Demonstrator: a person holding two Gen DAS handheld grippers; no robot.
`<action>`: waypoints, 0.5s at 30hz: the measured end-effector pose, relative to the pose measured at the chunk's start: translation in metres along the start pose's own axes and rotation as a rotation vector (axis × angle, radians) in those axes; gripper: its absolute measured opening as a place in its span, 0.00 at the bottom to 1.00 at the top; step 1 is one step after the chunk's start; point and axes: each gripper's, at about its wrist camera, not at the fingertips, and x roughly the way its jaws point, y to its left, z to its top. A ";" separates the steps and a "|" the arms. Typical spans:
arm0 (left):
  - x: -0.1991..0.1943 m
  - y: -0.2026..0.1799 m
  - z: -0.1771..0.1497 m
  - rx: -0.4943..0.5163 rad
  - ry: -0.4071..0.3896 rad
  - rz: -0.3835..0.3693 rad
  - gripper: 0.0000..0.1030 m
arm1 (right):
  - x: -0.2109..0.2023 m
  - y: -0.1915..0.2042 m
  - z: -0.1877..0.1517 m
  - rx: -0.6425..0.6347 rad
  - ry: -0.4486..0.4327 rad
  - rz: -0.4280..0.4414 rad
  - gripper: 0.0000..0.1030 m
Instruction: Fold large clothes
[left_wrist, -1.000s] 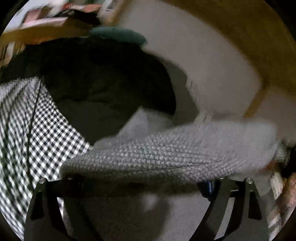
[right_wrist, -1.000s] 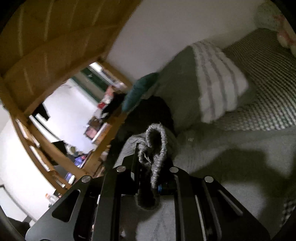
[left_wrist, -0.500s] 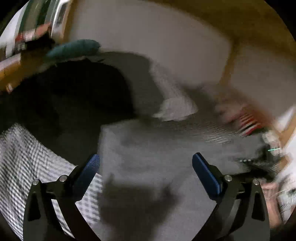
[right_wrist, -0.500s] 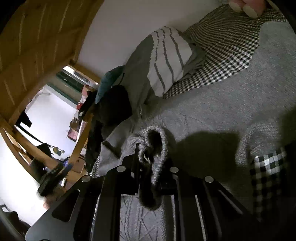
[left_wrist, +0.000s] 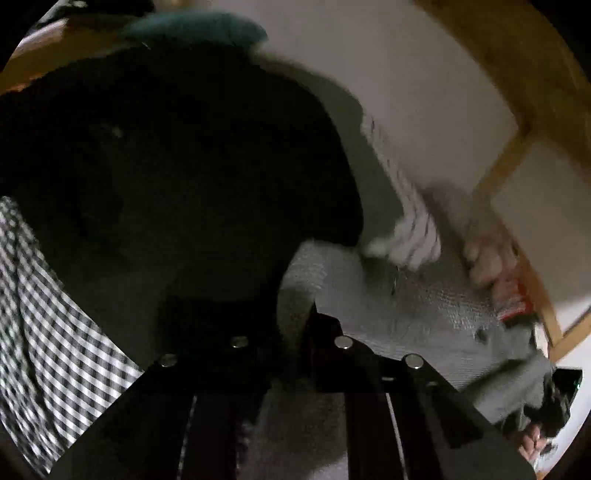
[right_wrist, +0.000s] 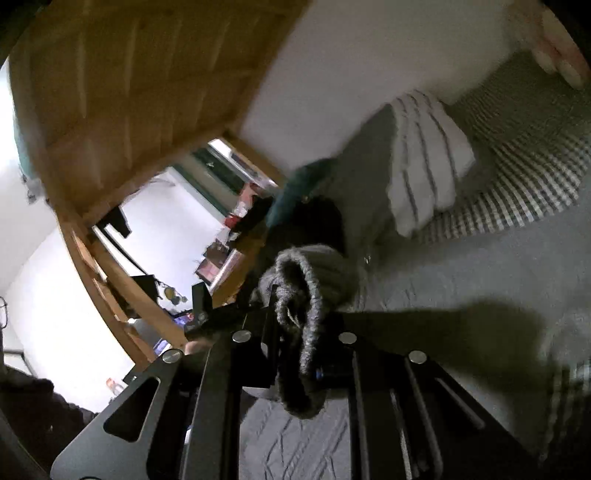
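Tools both pinched on sweater (left_wrist: 406, 314) edges, left (left_wrist: 291, 328) just snapped closed, right (right_wrist: 303, 325) clamped: lift evenly, lay flat on bed (right_wrist: 480, 266).

A white wall (right_wrist: 343, 74) runs behind the bed, under a slatted wooden bunk frame (right_wrist: 122, 74). A striped pillow (right_wrist: 424, 166) lies on checked bedding (right_wrist: 524, 184). Beyond, a bright, cluttered room (right_wrist: 221, 229) shows.
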 end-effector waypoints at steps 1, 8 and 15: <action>0.002 0.004 0.001 -0.005 0.004 0.005 0.11 | 0.005 -0.006 0.005 0.012 0.021 -0.067 0.14; 0.027 0.029 0.001 0.001 0.015 0.177 0.22 | 0.066 -0.097 -0.014 0.109 0.275 -0.620 0.16; -0.026 -0.043 -0.035 0.100 -0.045 -0.048 0.83 | 0.057 -0.085 -0.004 0.146 0.232 -0.465 0.50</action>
